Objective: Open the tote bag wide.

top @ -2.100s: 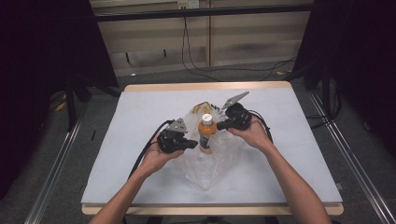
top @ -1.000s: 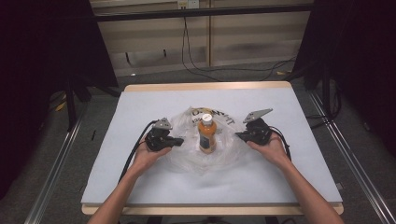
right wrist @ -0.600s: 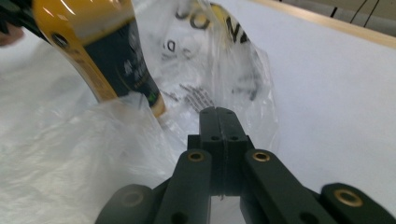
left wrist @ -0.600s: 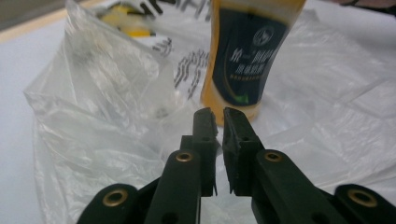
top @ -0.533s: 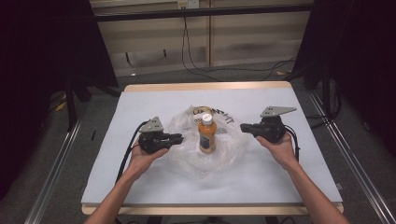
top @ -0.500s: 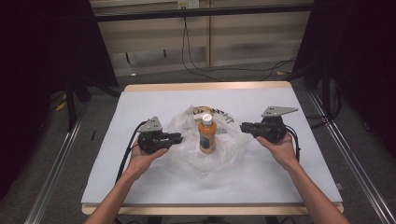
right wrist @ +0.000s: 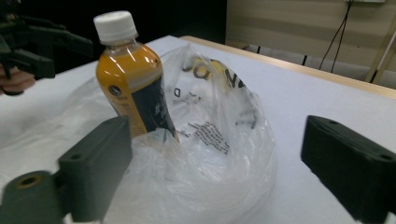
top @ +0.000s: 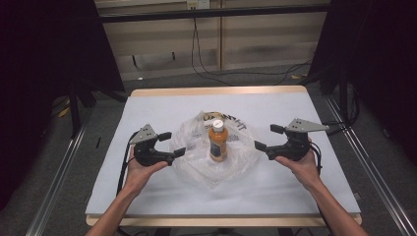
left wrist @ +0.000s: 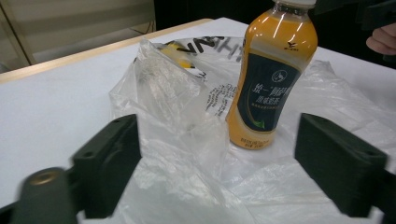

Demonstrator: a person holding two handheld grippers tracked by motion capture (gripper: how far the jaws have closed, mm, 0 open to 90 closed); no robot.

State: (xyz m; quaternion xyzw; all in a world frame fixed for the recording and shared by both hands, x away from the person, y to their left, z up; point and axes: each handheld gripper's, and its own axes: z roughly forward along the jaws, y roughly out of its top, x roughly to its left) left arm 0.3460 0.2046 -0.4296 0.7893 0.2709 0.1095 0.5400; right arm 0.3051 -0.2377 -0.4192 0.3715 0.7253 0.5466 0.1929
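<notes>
The worktop (top: 147, 196) is a white sheet with a pale wooden edge, and everything in hand sits near its middle. On it lies a clear plastic bag (top: 199, 167), crumpled and spread flat around its load, with black lettering and a yellow patch on the far part of the film. An orange drink bottle (top: 218, 142) stands upright on the bag's middle, white cap on top, a dark label around its body.

The left gripper (top: 172, 144) is held at the bag's left edge, its jaws pointing toward the bottle. They have just been opening and now stand wide apart; in the left gripper view a raised fold of the bag film rises between them, but the pads do not press on it.

The right gripper (top: 269, 137) is held just beside the bag's right edge, facing the bottle from the other side. Its jaws have likewise just been opening and are spread wide, with puffed-up bag film in front of them and nothing clamped.
</notes>
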